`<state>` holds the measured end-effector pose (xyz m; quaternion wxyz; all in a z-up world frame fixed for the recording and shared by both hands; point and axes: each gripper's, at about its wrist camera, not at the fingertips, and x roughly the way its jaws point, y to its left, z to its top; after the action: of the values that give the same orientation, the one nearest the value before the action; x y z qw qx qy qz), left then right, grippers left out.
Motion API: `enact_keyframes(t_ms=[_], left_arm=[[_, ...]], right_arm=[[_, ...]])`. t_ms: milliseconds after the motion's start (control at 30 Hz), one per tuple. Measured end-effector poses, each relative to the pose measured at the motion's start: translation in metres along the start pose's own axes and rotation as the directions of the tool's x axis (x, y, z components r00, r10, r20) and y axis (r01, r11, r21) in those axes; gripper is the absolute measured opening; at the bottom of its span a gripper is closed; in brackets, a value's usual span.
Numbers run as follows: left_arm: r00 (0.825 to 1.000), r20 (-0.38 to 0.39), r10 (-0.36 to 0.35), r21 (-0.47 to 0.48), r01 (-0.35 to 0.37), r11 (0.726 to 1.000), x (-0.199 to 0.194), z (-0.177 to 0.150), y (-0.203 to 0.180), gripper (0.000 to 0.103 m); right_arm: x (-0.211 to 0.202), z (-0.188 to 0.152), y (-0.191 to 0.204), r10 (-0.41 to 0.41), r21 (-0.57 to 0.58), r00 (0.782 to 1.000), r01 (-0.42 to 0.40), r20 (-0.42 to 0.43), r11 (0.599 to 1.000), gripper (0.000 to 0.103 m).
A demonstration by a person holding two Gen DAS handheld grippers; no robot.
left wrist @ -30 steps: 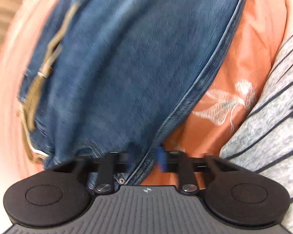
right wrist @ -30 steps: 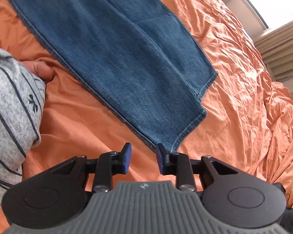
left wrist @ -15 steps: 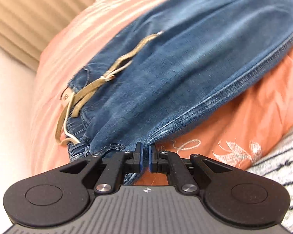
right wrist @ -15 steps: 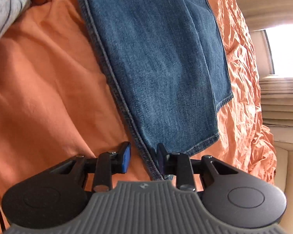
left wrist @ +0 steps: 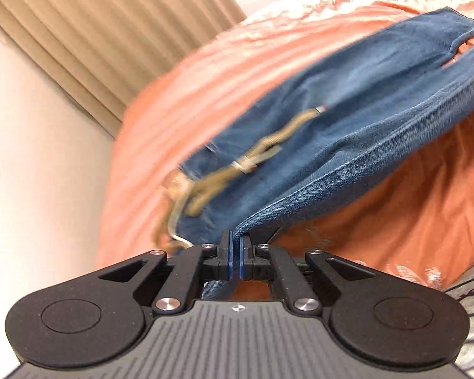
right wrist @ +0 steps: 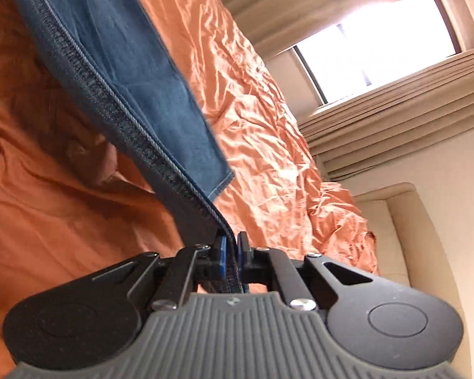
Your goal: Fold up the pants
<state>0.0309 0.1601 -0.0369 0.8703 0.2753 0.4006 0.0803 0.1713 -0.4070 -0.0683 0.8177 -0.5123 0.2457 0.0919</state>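
Blue denim pants with a tan drawstring lie on an orange bedsheet. My left gripper is shut on the near side seam at the waist end and holds it lifted off the bed. In the right wrist view, my right gripper is shut on the seam edge of the pants near the leg hem, also lifted. The fabric hangs taut between them with the hem drooping.
The wrinkled orange sheet covers the bed. Beige curtains and a white wall stand at the left. A bright window and a cream armchair are beyond the bed. My grey striped sleeve is at the lower right.
Both grippers closed on the near edge of the pants, the left at the waist, the right near the hem, and lifted that edge off the bed.
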Motion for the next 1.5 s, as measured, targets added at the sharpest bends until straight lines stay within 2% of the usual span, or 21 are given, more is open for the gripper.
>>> enact_keyframes(t_ms=[167, 300, 433, 600, 800, 933, 1067, 1167, 1333, 1400, 1500], left_arm=[[0.998, 0.056, 0.042, 0.031, -0.044, 0.999, -0.02, 0.021, 0.022, 0.003], [0.996, 0.053, 0.069, 0.085, -0.073, 0.994, -0.012, 0.047, 0.028, 0.003], [0.995, 0.052, 0.084, 0.124, -0.09, 0.988, 0.01, 0.078, 0.035, 0.004], [0.995, 0.026, 0.094, 0.171, -0.097, 0.98, 0.058, 0.12, 0.043, 0.004], [0.996, -0.032, 0.083, 0.214, -0.074, 0.974, 0.142, 0.169, 0.05, 0.004], [0.993, -0.105, 0.049, 0.214, -0.025, 0.977, 0.214, 0.194, 0.05, 0.004], [0.98, -0.199, 0.002, 0.23, 0.045, 0.972, 0.278, 0.197, 0.039, 0.004], [0.966, -0.255, -0.033, 0.233, 0.094, 0.968, 0.315, 0.19, 0.031, 0.004], [0.951, -0.297, -0.085, 0.145, 0.133, 0.981, 0.354, 0.184, 0.035, 0.004], [0.951, -0.297, -0.091, 0.111, 0.129, 0.985, 0.359, 0.182, 0.036, 0.004], [0.966, -0.252, -0.055, 0.109, 0.085, 0.99, 0.346, 0.18, 0.04, 0.004]], right_arm=[[-0.016, 0.018, -0.025, -0.041, 0.058, 0.999, 0.042, -0.014, 0.997, 0.0], [0.0, 0.038, -0.039, -0.036, 0.076, 0.997, 0.041, -0.062, 0.996, 0.0], [0.032, 0.058, -0.047, -0.032, 0.067, 0.994, 0.04, -0.108, 0.997, 0.0], [0.094, 0.09, -0.062, -0.003, 0.075, 0.989, 0.015, -0.151, 0.997, 0.0], [0.195, 0.131, -0.067, 0.013, 0.043, 0.977, -0.004, -0.214, 0.999, 0.0], [0.273, 0.154, -0.056, 0.066, 0.035, 0.961, -0.059, -0.267, 0.998, 0.0], [0.343, 0.166, -0.026, 0.113, -0.005, 0.94, -0.121, -0.323, 0.993, 0.0], [0.381, 0.17, -0.007, 0.14, -0.027, 0.924, -0.159, -0.355, 0.987, 0.0], [0.417, 0.17, 0.012, 0.18, -0.024, 0.904, -0.205, -0.387, 0.978, 0.0], [0.421, 0.168, 0.016, 0.184, -0.017, 0.901, -0.207, -0.393, 0.978, 0.0], [0.413, 0.165, 0.012, 0.167, -0.015, 0.908, -0.188, -0.384, 0.982, 0.0]])
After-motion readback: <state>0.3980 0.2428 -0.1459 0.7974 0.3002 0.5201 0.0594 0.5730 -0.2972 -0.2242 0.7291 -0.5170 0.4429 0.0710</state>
